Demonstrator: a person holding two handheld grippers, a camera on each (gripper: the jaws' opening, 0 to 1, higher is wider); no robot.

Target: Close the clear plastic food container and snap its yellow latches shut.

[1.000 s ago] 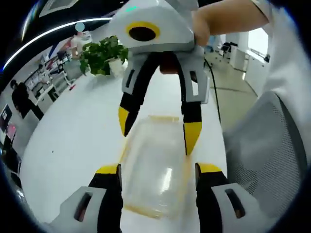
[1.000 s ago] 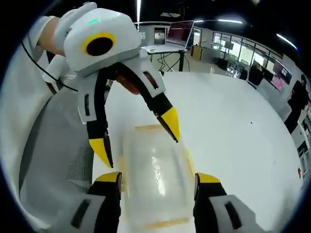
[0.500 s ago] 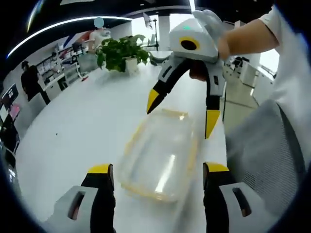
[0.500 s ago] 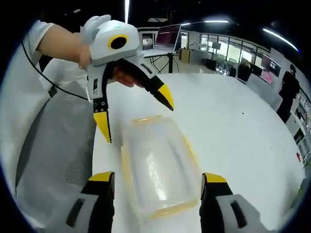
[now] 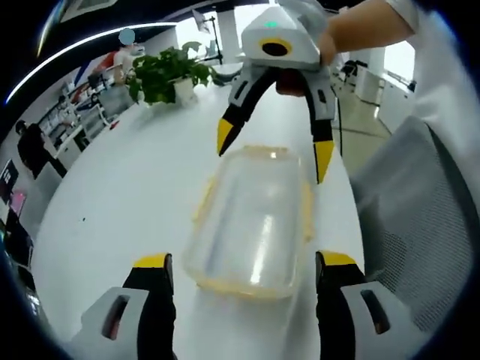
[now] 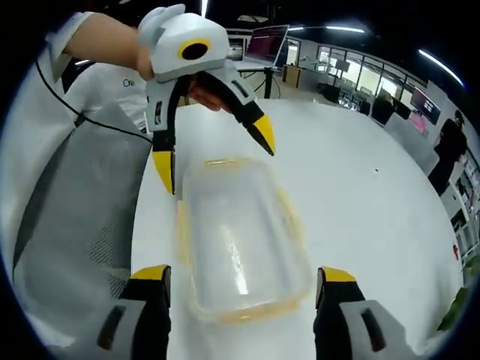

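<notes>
The lidded container [image 5: 251, 217] lies flat on the white tabletop [image 5: 120, 202] with both tongs, left [image 5: 238, 264] and right [image 6: 238, 271], spread wide and empty at opposite ends, seemingly ready to press its yellow latches [image 5: 306, 214].

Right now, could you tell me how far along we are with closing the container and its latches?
The lid looks already set on the clear container, which rests on the white table. Both claws are open and holding nothing: the left claw hangs at one end and the right claw at the other. Whether any yellow latches are snapped is unclear, so latching seems still to do.
</notes>
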